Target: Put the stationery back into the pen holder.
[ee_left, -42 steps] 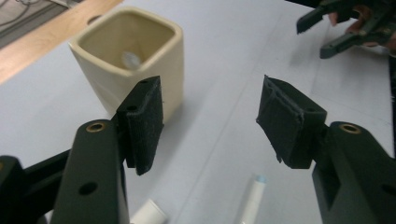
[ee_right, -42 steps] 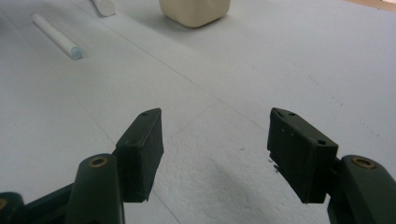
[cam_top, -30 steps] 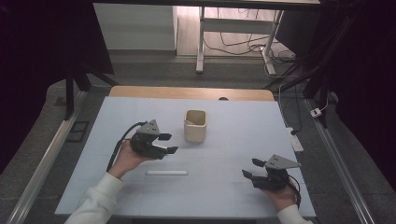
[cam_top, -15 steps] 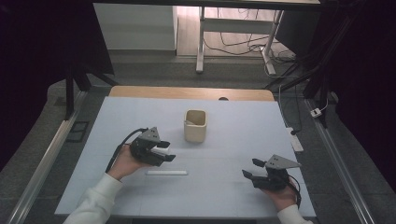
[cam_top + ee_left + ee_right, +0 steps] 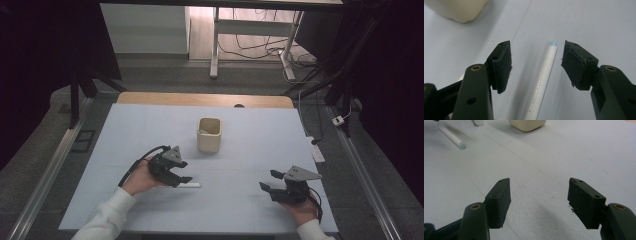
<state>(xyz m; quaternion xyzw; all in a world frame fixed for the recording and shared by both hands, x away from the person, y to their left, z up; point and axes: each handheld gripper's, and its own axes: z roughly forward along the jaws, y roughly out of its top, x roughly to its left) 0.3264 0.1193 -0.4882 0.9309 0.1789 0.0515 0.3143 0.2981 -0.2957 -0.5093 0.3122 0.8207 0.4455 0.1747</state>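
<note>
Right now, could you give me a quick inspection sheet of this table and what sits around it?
Surface: pale blue table sheet, flat, faint creases.
Job's things: white pen lying flat; cream cup upright beyond it.
Clutter: nothing seen.
Grippers: left gripper open, low, its fingers either side of the pen, not touching; right gripper open over bare sheet.
Cables: black cable trailing from the left gripper; loose cords on the floor.
Surroundings: metal frame leg, dark curtains at the sides.

White pen, lying on the table between the jaws in the left gripper view: a short line of small grey print runs along its barrel, too blurred to read.
</note>
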